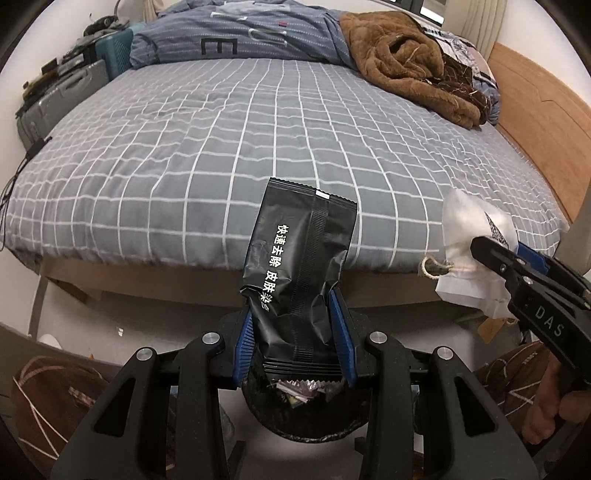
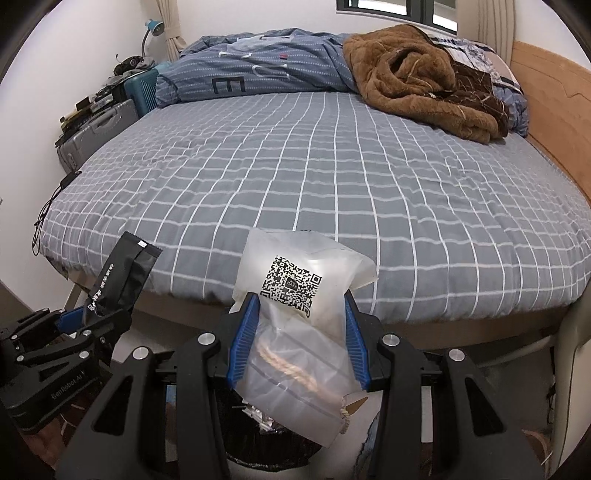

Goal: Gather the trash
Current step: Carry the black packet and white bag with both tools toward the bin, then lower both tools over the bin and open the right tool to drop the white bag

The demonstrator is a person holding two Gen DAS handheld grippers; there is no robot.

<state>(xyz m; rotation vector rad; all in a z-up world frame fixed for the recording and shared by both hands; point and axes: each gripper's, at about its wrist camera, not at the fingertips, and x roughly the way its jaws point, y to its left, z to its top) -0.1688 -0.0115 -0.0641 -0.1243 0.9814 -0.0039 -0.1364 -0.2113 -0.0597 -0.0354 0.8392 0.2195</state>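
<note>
My left gripper (image 1: 293, 312) is shut on a black wrapper with white Chinese print (image 1: 299, 258) and holds it upright in front of the bed, above a round black trash bin (image 1: 306, 417) that holds several scraps. My right gripper (image 2: 301, 312) is shut on a translucent white plastic bag with a QR code (image 2: 295, 295) and a rope handle. The bin (image 2: 266, 439) shows below it too. Each gripper shows in the other's view: the right one (image 1: 491, 258) at the right, the left one (image 2: 99, 314) at the left, with the black wrapper (image 2: 122, 273).
A bed with a grey checked sheet (image 1: 240, 140) fills the view ahead. A blue duvet (image 1: 240, 33) and a brown fleece blanket (image 1: 410, 62) lie at its far end. Suitcases (image 1: 62, 96) stand at the left wall. A wooden headboard (image 1: 546, 122) is at the right.
</note>
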